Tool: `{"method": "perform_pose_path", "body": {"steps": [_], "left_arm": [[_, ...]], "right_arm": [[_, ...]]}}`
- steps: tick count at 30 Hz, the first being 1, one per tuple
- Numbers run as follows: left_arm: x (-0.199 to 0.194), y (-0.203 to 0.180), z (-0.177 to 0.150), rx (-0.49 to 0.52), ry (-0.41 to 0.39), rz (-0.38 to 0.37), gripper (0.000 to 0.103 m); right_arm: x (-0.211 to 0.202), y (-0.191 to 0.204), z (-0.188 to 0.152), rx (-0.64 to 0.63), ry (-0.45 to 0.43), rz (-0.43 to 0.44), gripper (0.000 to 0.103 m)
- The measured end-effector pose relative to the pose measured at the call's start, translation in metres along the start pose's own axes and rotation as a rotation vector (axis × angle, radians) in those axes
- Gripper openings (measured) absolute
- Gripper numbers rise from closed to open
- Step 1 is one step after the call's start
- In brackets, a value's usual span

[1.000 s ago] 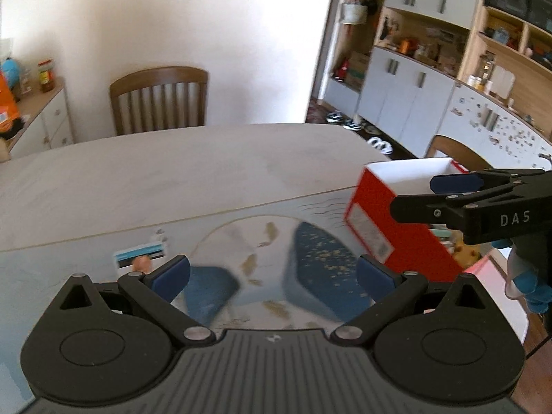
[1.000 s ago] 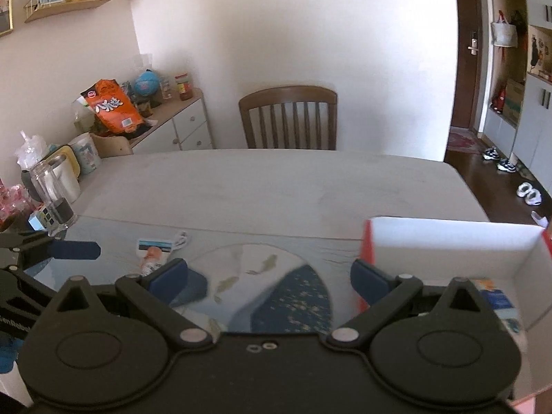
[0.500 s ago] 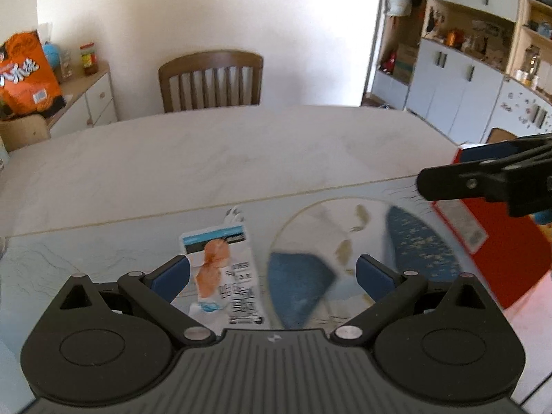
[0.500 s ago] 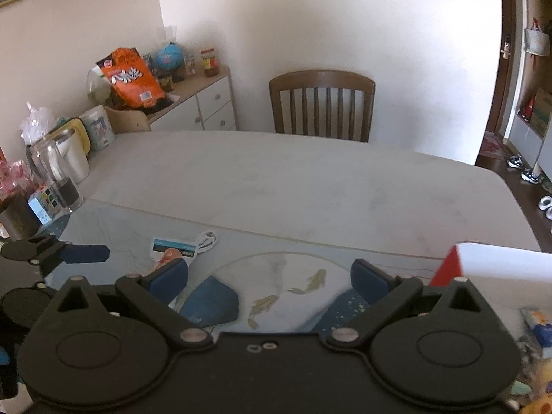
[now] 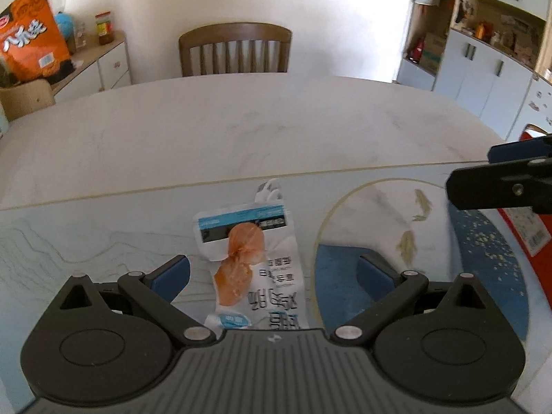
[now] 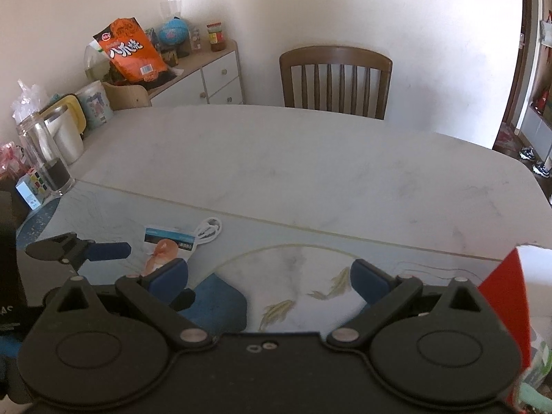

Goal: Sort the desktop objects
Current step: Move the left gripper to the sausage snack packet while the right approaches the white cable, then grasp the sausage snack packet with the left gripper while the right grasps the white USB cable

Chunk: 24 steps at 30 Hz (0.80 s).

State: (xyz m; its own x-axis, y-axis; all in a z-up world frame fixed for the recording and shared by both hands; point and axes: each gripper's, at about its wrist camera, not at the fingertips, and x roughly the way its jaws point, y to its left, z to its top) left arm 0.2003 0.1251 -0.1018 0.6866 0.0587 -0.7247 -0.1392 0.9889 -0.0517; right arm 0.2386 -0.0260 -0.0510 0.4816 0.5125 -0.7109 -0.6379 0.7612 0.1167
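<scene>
A white snack packet (image 5: 272, 269) with a blue band and an orange sausage picture lies flat on the table mat, with a white cable (image 5: 267, 189) just behind it. My left gripper (image 5: 274, 277) is open and empty, its jaws standing either side of the packet, just above it. The packet (image 6: 165, 246) and cable (image 6: 208, 229) also show in the right wrist view. My right gripper (image 6: 269, 277) is open and empty above the mat's fish pattern. A red box (image 6: 510, 296) with a white inside stands at the right edge.
The pale table (image 6: 276, 158) stretches back to a wooden chair (image 6: 334, 79). A glass jar (image 6: 43, 153), kettle (image 6: 67, 127) and small boxes stand at the table's left end. A sideboard (image 6: 207, 76) with an orange bag stands at the far left.
Both grippers have swung left, away from the red box. The packet has come from the left edge into the middle between my left gripper's jaws. Both stay open.
</scene>
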Motion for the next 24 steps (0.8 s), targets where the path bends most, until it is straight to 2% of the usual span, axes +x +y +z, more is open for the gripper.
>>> {"method": "perform_pose_path", "body": {"steps": [6, 12, 14, 18, 20, 24], "left_arm": [[0.012, 0.012, -0.004, -0.046, 0.012, 0.001, 0.102], [0.013, 0.014, -0.007, -0.051, -0.02, -0.016, 0.099], [0.012, 0.016, -0.008, -0.05, -0.034, -0.02, 0.089], [0.01, 0.017, -0.009, -0.038, -0.049, -0.015, 0.078], [0.01, 0.016, -0.009, -0.02, -0.055, -0.003, 0.067], [0.008, 0.018, -0.009, -0.004, -0.061, -0.012, 0.065]], "right_arm": [[0.013, 0.003, 0.004, -0.015, 0.012, 0.013, 0.101], [0.023, 0.006, 0.005, -0.018, 0.024, 0.02, 0.101], [0.026, 0.007, 0.006, -0.019, 0.028, 0.022, 0.101], [0.033, 0.008, 0.007, -0.02, 0.033, 0.025, 0.101], [0.035, 0.009, 0.006, -0.019, 0.036, 0.027, 0.101], [0.04, 0.012, 0.007, -0.023, 0.041, 0.036, 0.101]]}}
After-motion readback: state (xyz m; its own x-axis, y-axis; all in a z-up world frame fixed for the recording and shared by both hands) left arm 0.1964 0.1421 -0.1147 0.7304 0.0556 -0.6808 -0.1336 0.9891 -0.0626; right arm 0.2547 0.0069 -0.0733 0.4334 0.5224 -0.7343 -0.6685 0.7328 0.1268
